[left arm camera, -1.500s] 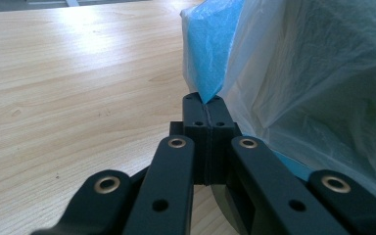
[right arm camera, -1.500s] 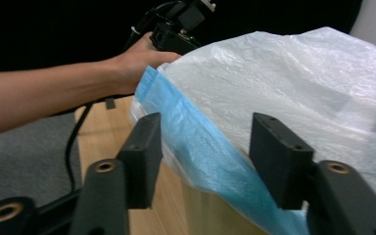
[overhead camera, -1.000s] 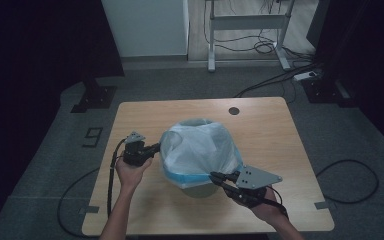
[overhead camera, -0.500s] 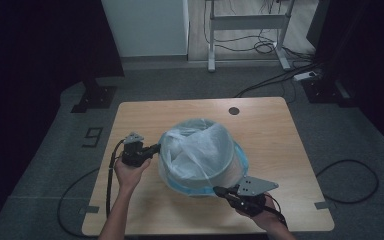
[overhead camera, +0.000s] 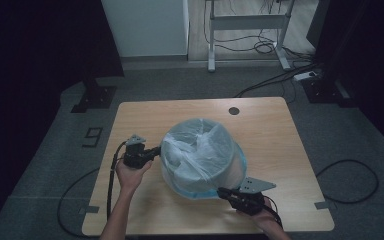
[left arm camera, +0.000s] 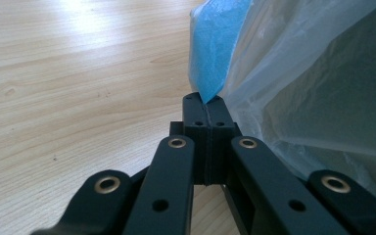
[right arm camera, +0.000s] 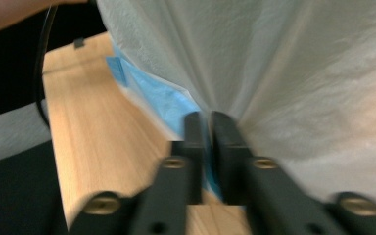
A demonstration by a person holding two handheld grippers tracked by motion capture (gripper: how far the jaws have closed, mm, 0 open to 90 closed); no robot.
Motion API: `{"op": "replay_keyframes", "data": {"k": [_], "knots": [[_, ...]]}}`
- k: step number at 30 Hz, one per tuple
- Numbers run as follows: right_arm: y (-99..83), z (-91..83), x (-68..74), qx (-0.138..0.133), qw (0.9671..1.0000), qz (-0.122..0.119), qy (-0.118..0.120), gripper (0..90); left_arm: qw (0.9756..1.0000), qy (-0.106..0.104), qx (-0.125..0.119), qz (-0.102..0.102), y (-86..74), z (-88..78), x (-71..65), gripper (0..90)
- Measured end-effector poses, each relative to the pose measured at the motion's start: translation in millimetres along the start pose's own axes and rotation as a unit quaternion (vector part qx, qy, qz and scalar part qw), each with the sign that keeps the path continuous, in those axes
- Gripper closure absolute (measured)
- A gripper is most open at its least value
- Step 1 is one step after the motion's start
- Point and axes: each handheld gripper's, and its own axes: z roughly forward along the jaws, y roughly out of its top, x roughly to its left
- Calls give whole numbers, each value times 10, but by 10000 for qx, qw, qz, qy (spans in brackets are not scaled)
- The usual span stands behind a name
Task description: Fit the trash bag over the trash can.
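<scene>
Bin [overhead camera: 232, 172] hidden under bag [overhead camera: 200, 150]

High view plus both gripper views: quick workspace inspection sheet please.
Surface: light wooden table, round dark grommet near its far edge.
Job's things: translucent bag with blue hem pulled over a bin, hem low on the near side.
Clutter: nothing seen.
Grippers: left gripper shut on the bag's blue hem at the bin's left; right gripper at the near hem, jaws just opened slightly, hem in the gap.
Cables: one trails from each gripper; more on the floor.
Surroundings: grey floor, desk frame and power strip behind.
</scene>
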Motion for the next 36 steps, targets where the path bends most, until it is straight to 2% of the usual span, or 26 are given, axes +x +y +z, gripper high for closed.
{"op": "replay_keyframes", "data": {"k": [4,6,7,9,12,16,19,20,22,23,24,27,28,31,36], "knots": [[74,-264,10,-578,9982,-60,-153,596,10000,22,-13,-12,-2,-8,2,895],[108,-383,-28,-756,9964,-73,-363,533,10000,18,-17,-10,-2,-10,-4,895],[130,-451,-74,-843,9948,-53,-562,497,10000,13,-19,-9,-3,-9,-7,895],[168,-525,-176,-875,9928,46,-812,447,10000,17,-16,-7,-3,-5,-14,895],[225,-563,-334,-875,9914,121,-961,438,10000,9,-6,-2,-3,12,-20,895],[356,-520,-465,-853,9926,93,-863,439,10000,-6,-5,11,1,25,-22,895],[470,-419,-550,-758,9952,77,-611,511,10000,3,-17,12,4,23,-22,895],[489,-391,-569,-723,9957,82,-567,571,10000,3,-22,12,4,21,-22,895],[523,-323,-618,-622,9974,148,-322,781,10000,3,-36,11,2,8,-20,895],[529,-311,-624,-627,9974,158,-311,862,10000,7,-38,16,-2,0,-17,895],[535,-297,-628,-589,9972,217,-414,891,10000,13,-36,14,-6,-5,-14,895],[473,-231,-661,-393,9966,412,-603,893,10000,26,-5,-21,-22,-10,3,895],[412,-173,-679,-167,9959,498,-731,892,10000,45,14,-45,-29,-9,7,895],[239,-34,-688,211,9940,725,-786,893,9998,116,140,8,-38,1,-2,895],[111,77,-636,361,9936,769,-739,892,9991,135,396,13,-48,41,-11,895]]}}
